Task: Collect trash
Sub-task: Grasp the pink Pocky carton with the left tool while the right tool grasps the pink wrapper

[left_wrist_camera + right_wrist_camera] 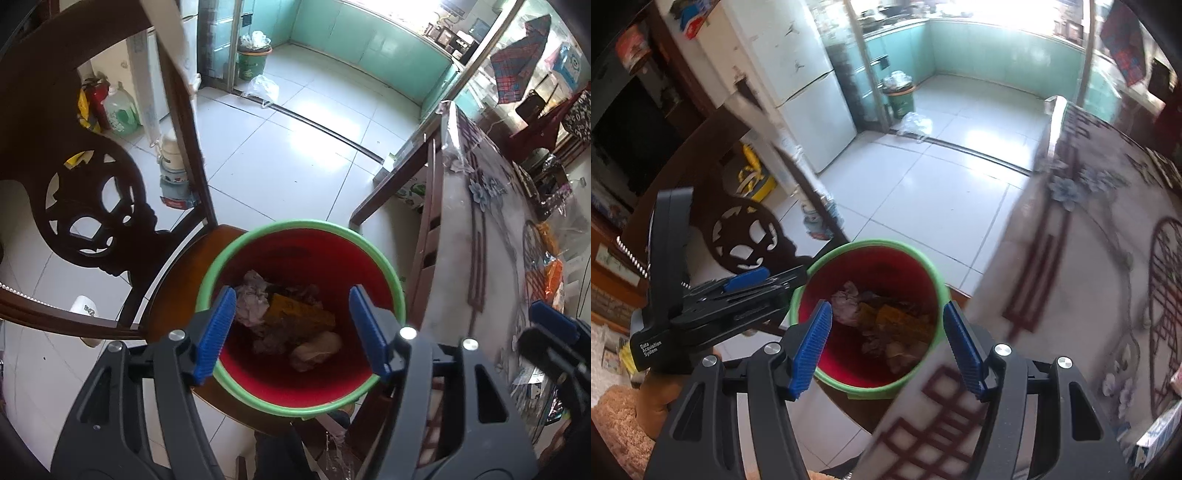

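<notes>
Risk: the red bin (301,314) with the green rim stands on a dark wooden chair seat (177,295), close against the table edge (454,266). A knock from either gripper could tip it and spill the contents. Crumpled paper (251,299) and a yellow wrapper (299,314) lie at its bottom. The left gripper (299,332) hangs directly above the bin mouth, jaws part-open, holding nothing. The right gripper (890,349), likewise part-open and empty, hovers over the bin's right rim and the table edge.
</notes>
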Available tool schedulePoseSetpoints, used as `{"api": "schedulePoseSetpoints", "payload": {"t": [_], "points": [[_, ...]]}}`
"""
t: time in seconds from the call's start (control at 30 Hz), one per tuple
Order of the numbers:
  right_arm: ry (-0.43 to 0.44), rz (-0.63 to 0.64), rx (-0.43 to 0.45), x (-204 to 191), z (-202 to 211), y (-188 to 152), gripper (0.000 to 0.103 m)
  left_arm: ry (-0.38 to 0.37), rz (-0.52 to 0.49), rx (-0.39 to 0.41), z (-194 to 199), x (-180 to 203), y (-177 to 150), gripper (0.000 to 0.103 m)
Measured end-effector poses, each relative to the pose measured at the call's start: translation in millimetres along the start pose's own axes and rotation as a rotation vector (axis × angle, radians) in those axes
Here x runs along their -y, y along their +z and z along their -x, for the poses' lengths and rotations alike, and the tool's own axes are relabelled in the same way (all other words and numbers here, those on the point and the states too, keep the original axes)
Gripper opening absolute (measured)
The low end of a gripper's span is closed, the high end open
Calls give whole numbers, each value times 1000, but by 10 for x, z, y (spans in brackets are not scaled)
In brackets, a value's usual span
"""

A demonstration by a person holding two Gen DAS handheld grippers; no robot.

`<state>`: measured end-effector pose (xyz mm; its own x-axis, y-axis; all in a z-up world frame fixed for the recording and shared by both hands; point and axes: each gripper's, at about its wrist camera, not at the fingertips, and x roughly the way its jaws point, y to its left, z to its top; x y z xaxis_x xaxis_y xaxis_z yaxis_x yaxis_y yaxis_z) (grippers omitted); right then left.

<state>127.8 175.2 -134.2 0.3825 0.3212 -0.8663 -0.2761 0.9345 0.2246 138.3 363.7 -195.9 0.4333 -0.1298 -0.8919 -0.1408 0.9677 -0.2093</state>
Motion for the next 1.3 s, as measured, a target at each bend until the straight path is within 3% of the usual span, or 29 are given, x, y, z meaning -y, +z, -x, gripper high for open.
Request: {"api": "schedulePoseSetpoints", "payload": {"t": [0.17, 0.33, 0.6, 0.7, 0.87, 0.97, 1.07, 1.13, 1.3], "points": [[-56, -99, 42, 545, 279, -97, 61, -30, -64, 7, 22, 415, -31, 62], [-131, -204, 77, 1331, 626, -311, 61, -79, -154, 5, 38, 1133, -156, 62], [-313, -300, 100, 2987, 1259, -715, 61, -178, -324, -34, 29, 2620, -589, 62], [-391, -347, 103, 3799, 1447, -738, 62, -209, -366, -40, 50, 3071, -749, 63], [-482, -412, 33, 4950, 1355, -621, 63, -230, -420, -61, 33, 3715, -1004, 64], [-463, -470, -61, 5538, 1051, -657, 63, -239, -461, -74, 16, 4068, -1118, 66], [-458, -468, -98, 5765, 856, -687, 59, -252, -515, -75, -10, 4426, -1189, 69], [-433, -469, -118, 5837, 771, -710, 40, -262, -547, -84, -57, 4667, -1221, 69], [-374, -453, -95, 5925, 776, -765, 23, -289, -618, -115, -278, 5220, -1246, 69]]}}
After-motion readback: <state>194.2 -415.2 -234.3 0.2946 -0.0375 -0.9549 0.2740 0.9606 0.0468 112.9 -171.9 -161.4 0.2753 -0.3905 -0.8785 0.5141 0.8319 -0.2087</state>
